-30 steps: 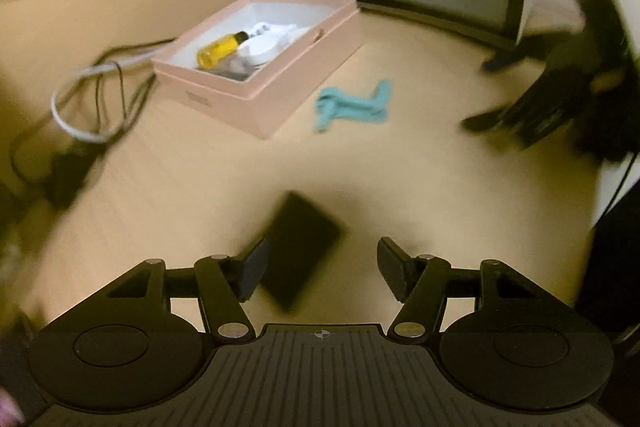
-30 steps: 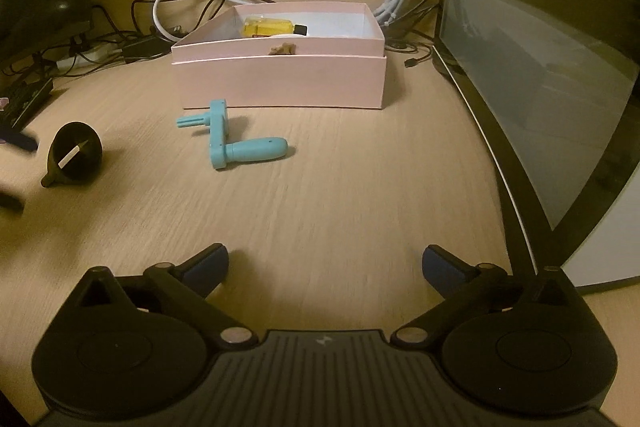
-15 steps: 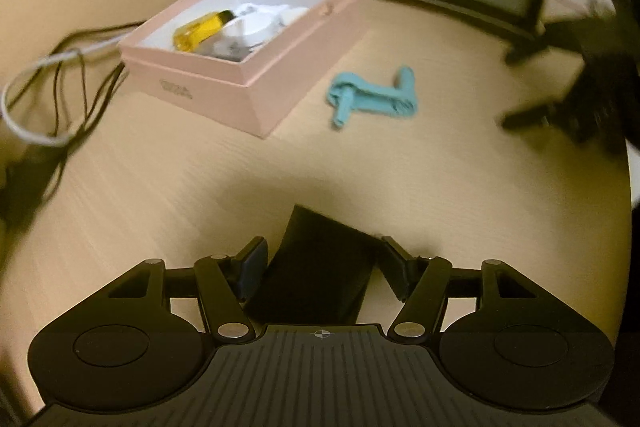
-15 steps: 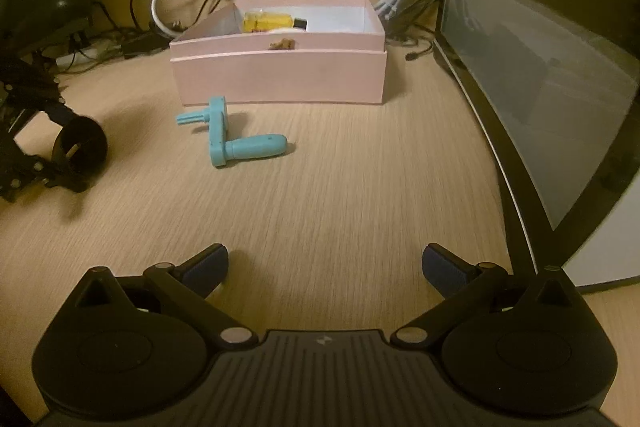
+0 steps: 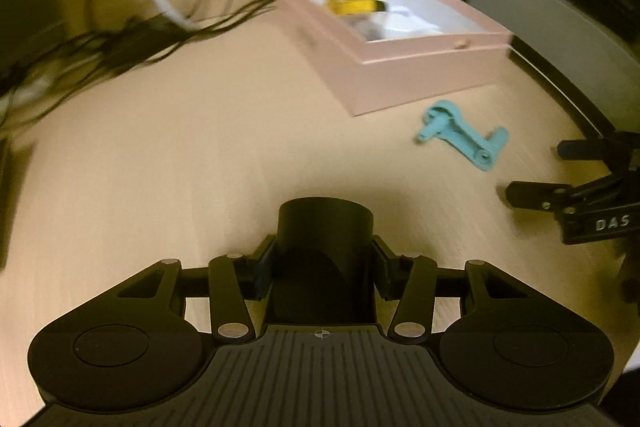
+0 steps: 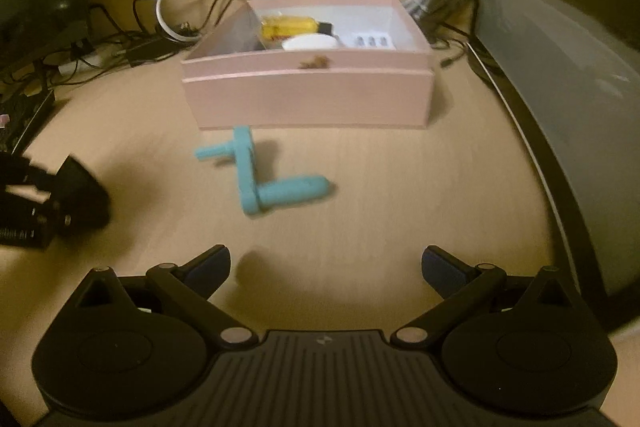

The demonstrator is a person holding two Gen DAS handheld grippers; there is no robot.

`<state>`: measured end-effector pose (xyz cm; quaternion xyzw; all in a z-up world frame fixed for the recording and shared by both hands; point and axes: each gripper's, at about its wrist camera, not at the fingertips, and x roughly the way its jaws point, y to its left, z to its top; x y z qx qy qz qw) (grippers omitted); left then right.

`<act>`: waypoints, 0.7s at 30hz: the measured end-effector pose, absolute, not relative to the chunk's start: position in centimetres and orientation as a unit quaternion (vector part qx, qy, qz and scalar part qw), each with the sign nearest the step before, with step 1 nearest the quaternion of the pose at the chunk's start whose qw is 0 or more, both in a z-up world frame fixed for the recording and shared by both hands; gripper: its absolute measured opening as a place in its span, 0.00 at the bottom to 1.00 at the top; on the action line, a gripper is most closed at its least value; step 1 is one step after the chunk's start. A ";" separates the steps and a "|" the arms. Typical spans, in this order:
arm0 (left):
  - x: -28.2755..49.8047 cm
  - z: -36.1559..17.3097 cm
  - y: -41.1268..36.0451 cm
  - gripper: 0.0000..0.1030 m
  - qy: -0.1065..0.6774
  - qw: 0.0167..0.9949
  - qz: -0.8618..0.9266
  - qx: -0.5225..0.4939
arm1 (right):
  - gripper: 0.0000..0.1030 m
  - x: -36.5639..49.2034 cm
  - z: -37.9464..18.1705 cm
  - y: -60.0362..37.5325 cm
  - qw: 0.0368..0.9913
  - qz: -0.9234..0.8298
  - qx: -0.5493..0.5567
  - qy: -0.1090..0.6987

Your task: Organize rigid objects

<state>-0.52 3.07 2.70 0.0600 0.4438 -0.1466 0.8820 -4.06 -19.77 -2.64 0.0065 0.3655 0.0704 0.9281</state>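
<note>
While the black funnel (image 5: 325,227) was clamped between the fingers of the left gripper (image 5: 323,269) above the wooden desk (image 5: 200,155), the right gripper (image 6: 326,263) was held with its fingers spread wide — nothing was gripped. A teal crank handle (image 6: 260,179) was seen lying on the desk just in front of the pink box (image 6: 308,95), in which a yellow bottle (image 6: 288,27) and white items were kept.

Both scenes are viewed from low over the wooden desk (image 6: 380,187), along each gripper's fingers. The pink box (image 5: 404,67) and teal crank (image 5: 460,139) are seen obliquely from the left wrist and squarely from the right wrist, and are shared by both.
</note>
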 end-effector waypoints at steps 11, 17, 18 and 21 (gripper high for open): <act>-1.1 3.0 4.0 0.52 0.456 0.885 -0.088 0.009 | 0.90 -0.4 -2.6 -17.4 0.937 0.041 -0.078 0.337; -1.1 2.8 3.8 0.52 0.456 0.886 -0.087 0.021 | 0.90 -0.8 -1.5 -17.6 0.948 -0.012 -0.122 0.294; -1.1 2.8 3.7 0.52 0.456 0.886 -0.086 0.020 | 0.90 -1.1 -1.0 -17.5 0.950 0.008 -0.108 0.292; -1.0 2.8 3.6 0.52 0.456 0.886 -0.084 0.019 | 0.91 -1.5 -0.3 -16.4 0.952 0.050 -0.094 0.288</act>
